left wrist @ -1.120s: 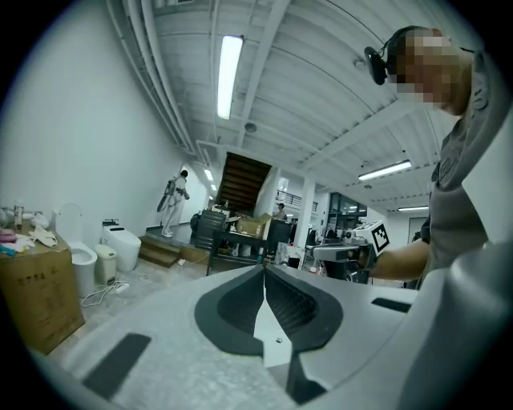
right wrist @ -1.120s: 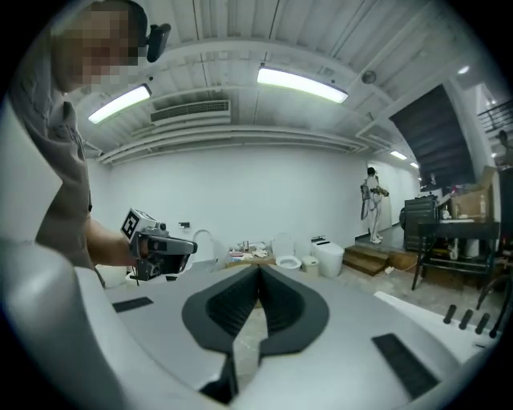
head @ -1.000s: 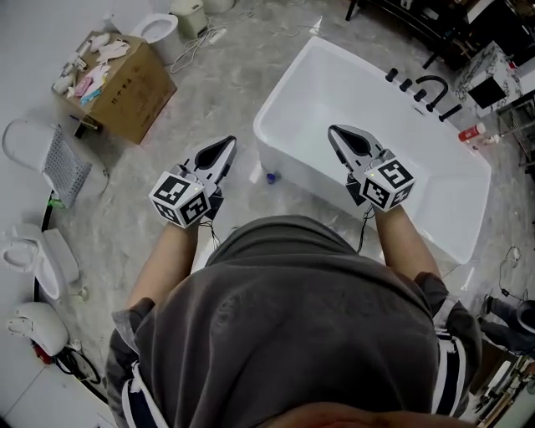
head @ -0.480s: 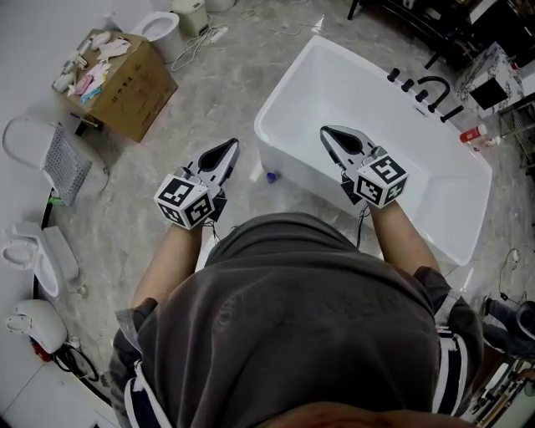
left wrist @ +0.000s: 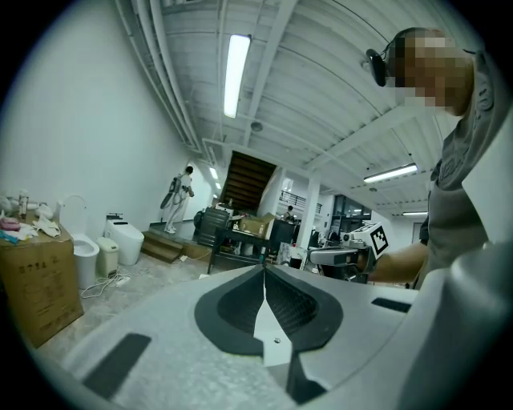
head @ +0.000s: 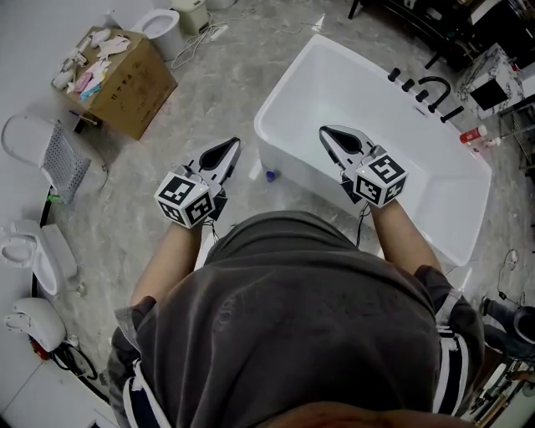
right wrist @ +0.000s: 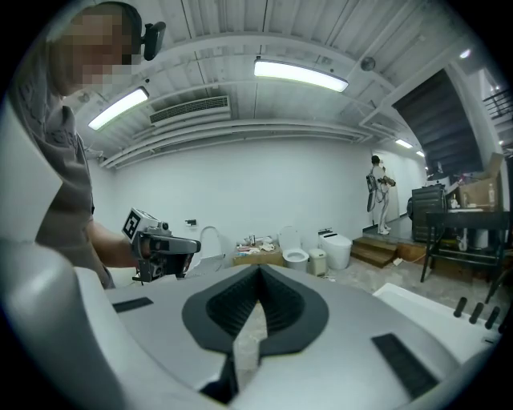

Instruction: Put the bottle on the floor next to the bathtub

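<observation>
Big showroom-type space: grey marbled floor (head: 209,92), a white bathtub (head: 376,100) in the upper right of the head view, and a cardboard box (head: 125,79) of odds and ends in the upper left with a toilet (head: 159,25) above it.

The bottle (head: 472,134), white with a red cap, is way over at the right edge of the frame, by the tub's far rim just past the black faucet (head: 430,88). We can't tell if it stands on the rim or right behind it. There's also a tiny blue-tipped thing (head: 270,176) on the floor against the tub's near wall, too small to call.

The left gripper (head: 231,144) hangs over the floor and the right gripper (head: 326,132) over the tub's near end, both well apart from the bottle. So we reckon the reach hasn't begun.

Our take: the right one is closer, so open it wide before it arrives. Come in from the side, squeeze mid-body below the cap and keep the bottle upright. Then set it on bare floor just beside the tub wall, not leaning on it.

Left gripper view: the two dark pads meet at the tips with nothing between them, so it's closed and empty. The other gripper's marker cube shows at middle right, and there's no bottle in sight.

Right gripper view: same story, jaws pressed tip to tip, holding nothing, touching nothing. The tub's white rim and the faucet knobs sit at lower right. The bottle doesn't show here either.
</observation>
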Tool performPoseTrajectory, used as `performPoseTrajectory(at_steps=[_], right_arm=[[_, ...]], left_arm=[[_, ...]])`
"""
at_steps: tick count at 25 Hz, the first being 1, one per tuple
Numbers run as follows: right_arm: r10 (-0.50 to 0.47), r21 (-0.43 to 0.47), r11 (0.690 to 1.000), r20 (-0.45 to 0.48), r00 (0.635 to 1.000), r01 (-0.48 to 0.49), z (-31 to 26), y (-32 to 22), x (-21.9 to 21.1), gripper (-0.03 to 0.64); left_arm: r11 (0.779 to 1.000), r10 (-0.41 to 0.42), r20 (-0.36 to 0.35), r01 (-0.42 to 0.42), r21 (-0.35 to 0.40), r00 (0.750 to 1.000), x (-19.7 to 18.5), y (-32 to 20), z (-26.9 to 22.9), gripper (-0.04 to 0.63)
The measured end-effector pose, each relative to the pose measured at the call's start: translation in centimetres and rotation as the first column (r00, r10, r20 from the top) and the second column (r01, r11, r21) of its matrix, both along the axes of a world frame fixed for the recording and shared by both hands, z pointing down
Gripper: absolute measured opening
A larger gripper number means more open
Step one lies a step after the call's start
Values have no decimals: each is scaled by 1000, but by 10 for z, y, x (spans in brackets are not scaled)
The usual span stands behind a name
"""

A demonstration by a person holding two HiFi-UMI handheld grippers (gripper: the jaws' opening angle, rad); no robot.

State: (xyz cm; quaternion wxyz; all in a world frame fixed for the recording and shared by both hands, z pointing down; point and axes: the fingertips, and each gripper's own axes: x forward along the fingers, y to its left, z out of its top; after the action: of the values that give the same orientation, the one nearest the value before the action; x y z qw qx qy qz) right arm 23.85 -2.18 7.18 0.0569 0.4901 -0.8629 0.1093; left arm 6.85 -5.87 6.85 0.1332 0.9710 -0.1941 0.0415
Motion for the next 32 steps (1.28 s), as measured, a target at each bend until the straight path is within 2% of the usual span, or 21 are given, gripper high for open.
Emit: performPoseTrajectory(at_steps=[32], right_arm=[[-16,14,1000,-36,999,16,-1,9,-3,-9]], left_arm=[[1000,-1,-5,1,7,1000,0,8,-2,9]])
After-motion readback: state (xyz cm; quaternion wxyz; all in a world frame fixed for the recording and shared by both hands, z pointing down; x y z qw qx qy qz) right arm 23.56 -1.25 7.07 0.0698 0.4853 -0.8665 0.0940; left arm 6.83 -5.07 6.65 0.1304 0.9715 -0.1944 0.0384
